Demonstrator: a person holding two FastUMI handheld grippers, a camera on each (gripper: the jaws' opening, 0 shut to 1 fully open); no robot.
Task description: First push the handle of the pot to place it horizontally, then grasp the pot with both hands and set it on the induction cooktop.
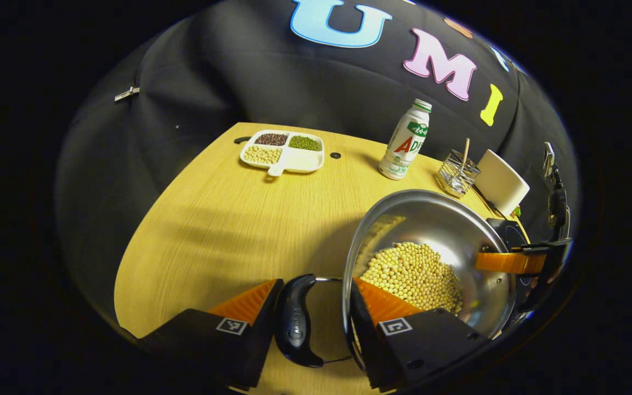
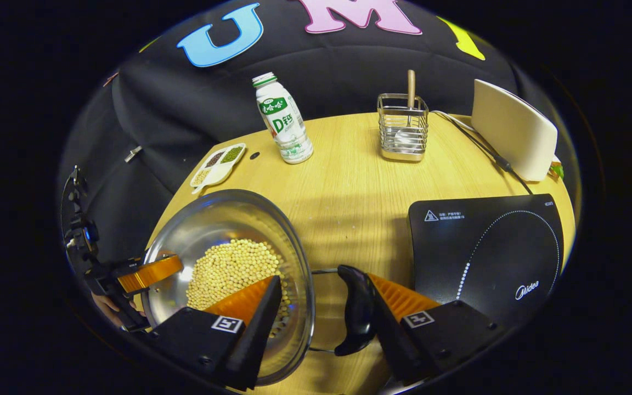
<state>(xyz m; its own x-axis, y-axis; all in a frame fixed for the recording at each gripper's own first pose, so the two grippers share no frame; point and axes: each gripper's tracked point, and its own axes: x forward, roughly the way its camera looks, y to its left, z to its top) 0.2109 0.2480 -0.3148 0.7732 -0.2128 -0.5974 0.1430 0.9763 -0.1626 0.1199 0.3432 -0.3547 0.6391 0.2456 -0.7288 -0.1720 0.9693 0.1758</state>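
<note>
Both tongs straddle the pot's rim: the left tongs (image 1: 311, 315) and right tongs (image 2: 320, 311) each have one finger inside the pot (image 1: 431, 258) of soybeans (image 1: 412, 277) and one outside its side handle (image 1: 295, 321), though firm pressure can't be confirmed. A slipping or uneven lift could tilt the pot and spill beans onto the worktop (image 1: 228, 219). Farther right, the right gripper view shows the induction cooktop (image 2: 486, 247) fully.

The pot (image 1: 447, 230) was shiny polished metal; its handle (image 1: 295, 321) glossy plastic — the table (image 1: 228, 219) matt wood grain, the cooktop (image 2: 486, 247) smooth glass.
</note>
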